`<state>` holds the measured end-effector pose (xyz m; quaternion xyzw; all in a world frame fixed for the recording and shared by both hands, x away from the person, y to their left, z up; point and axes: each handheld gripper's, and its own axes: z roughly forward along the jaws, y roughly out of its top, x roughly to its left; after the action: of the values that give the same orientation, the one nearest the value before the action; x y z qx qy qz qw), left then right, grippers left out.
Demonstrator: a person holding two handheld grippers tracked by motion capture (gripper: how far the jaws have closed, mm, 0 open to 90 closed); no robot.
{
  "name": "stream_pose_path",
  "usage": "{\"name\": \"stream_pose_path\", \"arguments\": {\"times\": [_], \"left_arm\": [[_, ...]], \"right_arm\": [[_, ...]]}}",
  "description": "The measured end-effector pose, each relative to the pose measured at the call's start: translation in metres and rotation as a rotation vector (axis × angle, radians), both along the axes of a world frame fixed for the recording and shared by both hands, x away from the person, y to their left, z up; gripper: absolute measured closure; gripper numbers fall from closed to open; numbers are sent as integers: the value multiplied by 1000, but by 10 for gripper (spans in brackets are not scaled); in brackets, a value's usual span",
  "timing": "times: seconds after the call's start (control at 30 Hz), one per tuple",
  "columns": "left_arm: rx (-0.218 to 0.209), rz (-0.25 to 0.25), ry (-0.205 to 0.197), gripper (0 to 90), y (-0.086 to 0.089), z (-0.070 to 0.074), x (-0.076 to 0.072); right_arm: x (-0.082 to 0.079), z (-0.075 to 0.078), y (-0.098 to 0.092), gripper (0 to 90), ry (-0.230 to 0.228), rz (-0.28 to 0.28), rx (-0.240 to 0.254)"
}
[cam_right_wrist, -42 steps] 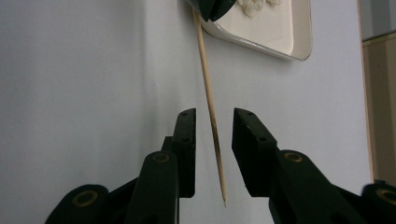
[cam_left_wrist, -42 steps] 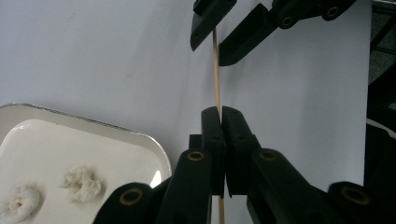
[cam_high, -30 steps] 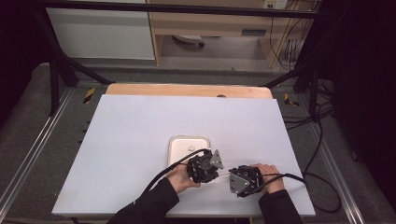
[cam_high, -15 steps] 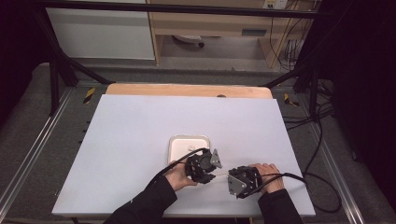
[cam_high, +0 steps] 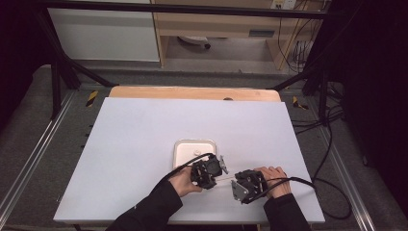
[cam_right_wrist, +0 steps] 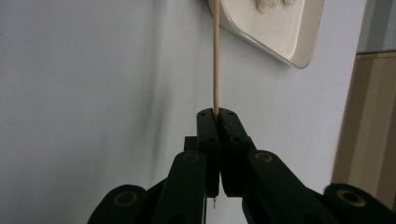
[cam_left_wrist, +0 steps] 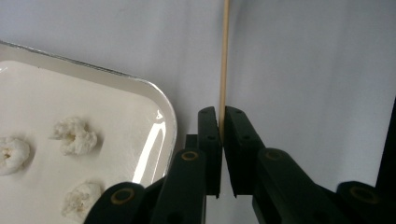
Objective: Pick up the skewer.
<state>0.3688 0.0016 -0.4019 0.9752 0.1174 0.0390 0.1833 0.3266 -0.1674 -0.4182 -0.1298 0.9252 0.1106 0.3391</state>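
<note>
At the lower centre of the high view, the right claw (cam_high: 236, 181) is clamping a thin wooden skewer (cam_right_wrist: 216, 56). Just left, the left claw (cam_high: 217, 172) is pinching that same stick after its jaws were just closing. Beyond, a white tray (cam_high: 179, 153) holding popcorn pieces (cam_left_wrist: 74, 135) is sitting mid-worktop (cam_high: 144, 130).

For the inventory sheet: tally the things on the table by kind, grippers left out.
Tray: 1
Skewer: 1
White puffy pieces in the tray, left gripper view: 3
Total: 5
</note>
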Motion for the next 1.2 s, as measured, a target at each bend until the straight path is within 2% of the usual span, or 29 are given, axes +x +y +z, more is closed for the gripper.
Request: {"name": "stream_pose_path", "arguments": {"times": [0.13, 0.3, 0.4, 0.47, 0.57, 0.6, 0.63, 0.67, 0.7, 0.73, 0.8, 0.83, 0.87, 0.97, 1.0, 1.03, 1.13, 1.2], "left_arm": [[12, -11, 2, 869, -2, -1, -1], [29, -23, -20, 876, -3, -2, -3], [27, -24, -29, 877, -2, -1, -4], [23, -23, -34, 878, 0, 0, -5], [7, -12, -47, 878, 6, -1, -6], [4, -9, -51, 878, 8, -1, -6], [0, 1, -54, 878, 11, -1, -6], [8, 0, -57, 878, 14, -1, -6], [3, 9, -58, 878, 17, -1, -6], [3, 14, -61, 878, 20, -1, -5], [-7, 14, -60, 878, 28, -1, -4], [-22, 21, -62, 878, 31, -2, -3], [-21, 27, -60, 878, 36, -1, -3], [-46, 56, -62, 878, 49, 0, -4], [-47, 72, -68, 878, 54, 1, -5], [-54, 81, -65, 878, 58, 2, -5], [-93, 114, -68, 878, 72, 3, -6], [-115, 139, -77, 878, 81, 2, -8]], "right_arm": [[-1, 0, 1, 890, -4, 5, -11], [-2, 0, 1, 889, -3, -3, -15], [-2, 0, 2, 884, -5, 4, -7], [-2, 1, 2, 861, -8, -7, 15], [-1, 4, 0, 713, -24, -23, 83], [0, 7, -5, 643, -16, -72, 135], [0, 7, -5, 643, -16, -72, 135], [1, 9, -10, 586, 8, -111, 197], [2, 9, -13, 586, 30, -128, 230], [2, 9, -13, 558, 30, -128, 230], [4, 11, -18, 485, 62, -166, 284], [6, 11, -22, 429, 104, -213, 336], [6, 11, -22, 429, 104, -213, 336], [12, 11, -29, 340, 171, -298, 414], [15, 11, -33, 315, 202, -339, 457], [15, 11, -33, 315, 202, -339, 457], [16, 9, -38, 281, 243, -376, 531], [20, 8, -41, 232, 292, -426, 572]]}}
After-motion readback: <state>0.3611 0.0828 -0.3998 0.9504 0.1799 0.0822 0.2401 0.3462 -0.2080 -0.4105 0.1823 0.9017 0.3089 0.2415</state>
